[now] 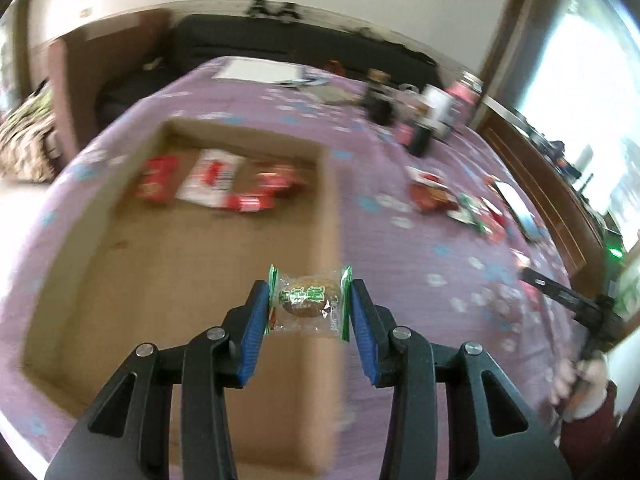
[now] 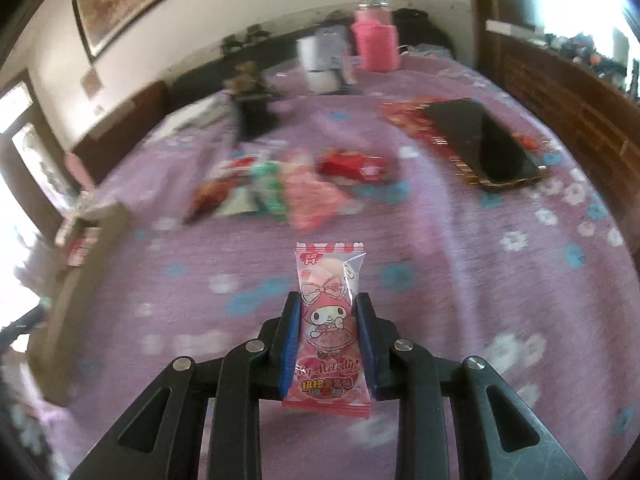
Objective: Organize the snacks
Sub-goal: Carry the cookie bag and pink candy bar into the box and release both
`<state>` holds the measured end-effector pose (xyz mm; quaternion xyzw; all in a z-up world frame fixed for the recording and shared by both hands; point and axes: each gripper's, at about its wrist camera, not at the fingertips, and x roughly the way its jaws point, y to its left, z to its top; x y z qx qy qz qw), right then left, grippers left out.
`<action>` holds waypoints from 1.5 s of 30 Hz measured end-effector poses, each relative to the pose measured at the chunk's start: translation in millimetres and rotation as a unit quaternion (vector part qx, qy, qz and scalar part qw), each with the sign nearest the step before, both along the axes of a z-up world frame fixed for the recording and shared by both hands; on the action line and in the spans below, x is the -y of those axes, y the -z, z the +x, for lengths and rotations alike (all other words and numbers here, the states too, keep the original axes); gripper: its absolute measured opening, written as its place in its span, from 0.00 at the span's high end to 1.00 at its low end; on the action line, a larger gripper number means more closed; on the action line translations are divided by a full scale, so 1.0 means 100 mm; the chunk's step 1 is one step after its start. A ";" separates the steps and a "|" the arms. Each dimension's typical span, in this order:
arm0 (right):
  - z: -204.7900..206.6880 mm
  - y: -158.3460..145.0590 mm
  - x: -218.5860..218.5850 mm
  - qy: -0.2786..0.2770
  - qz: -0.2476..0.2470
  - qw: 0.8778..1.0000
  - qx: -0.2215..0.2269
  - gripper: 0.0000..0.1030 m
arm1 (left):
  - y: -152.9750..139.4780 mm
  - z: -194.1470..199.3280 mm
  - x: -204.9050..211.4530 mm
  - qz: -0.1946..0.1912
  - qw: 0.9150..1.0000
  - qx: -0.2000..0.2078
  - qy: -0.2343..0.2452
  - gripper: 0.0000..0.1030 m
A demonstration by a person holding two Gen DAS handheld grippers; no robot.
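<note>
My left gripper (image 1: pixel 309 300) is shut on a clear green-edged packet with a brown cake (image 1: pixel 308 300), held above the right wall of an open cardboard box (image 1: pixel 332 208). Red and white snack packets (image 1: pixel 216 178) lie at the box's far end. My right gripper (image 2: pixel 328 312) is shut on a pink My Melody candy packet (image 2: pixel 330 320), held above the purple flowered cloth (image 2: pixel 460 280). Several loose snack packets (image 2: pixel 288 184) lie on the cloth ahead of it; they also show in the left wrist view (image 1: pixel 452 196). The box shows at the left edge (image 2: pixel 80 264).
A black phone (image 2: pixel 484 140) lies on a red packet at the right. A pink jar (image 2: pixel 376 36), a white cup (image 2: pixel 320 64) and a dark bottle (image 2: pixel 252 100) stand at the table's far end. The other hand and gripper show at the right (image 1: pixel 580 320).
</note>
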<state>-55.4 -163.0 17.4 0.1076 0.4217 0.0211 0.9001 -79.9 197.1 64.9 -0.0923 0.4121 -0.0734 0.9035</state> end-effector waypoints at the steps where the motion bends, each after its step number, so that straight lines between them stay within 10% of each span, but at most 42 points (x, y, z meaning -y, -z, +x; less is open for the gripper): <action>1: -0.02 -0.07 -0.09 -0.010 0.005 1.000 0.006 0.73 | 0.02 0.01 -0.14 -0.004 1.000 -0.003 -0.013 0.63; 10: 0.24 -0.56 -1.46 -0.156 0.034 0.987 0.024 0.74 | 0.08 0.27 -0.69 -0.001 0.997 -0.035 -0.063 0.63; 20: 0.67 -0.30 -3.01 -0.269 0.036 0.962 -0.038 0.74 | 0.28 0.82 -0.84 0.018 0.992 -0.100 -0.073 0.62; 35: 0.89 0.06 -3.37 -0.260 -0.026 0.964 -0.044 0.70 | 0.32 0.91 -1.14 -0.063 0.986 -0.128 -0.091 0.53; 45: 0.61 -0.33 -3.09 -0.249 -0.011 0.968 0.022 0.52 | -0.17 0.41 -1.08 -0.086 0.990 -0.039 -0.107 0.53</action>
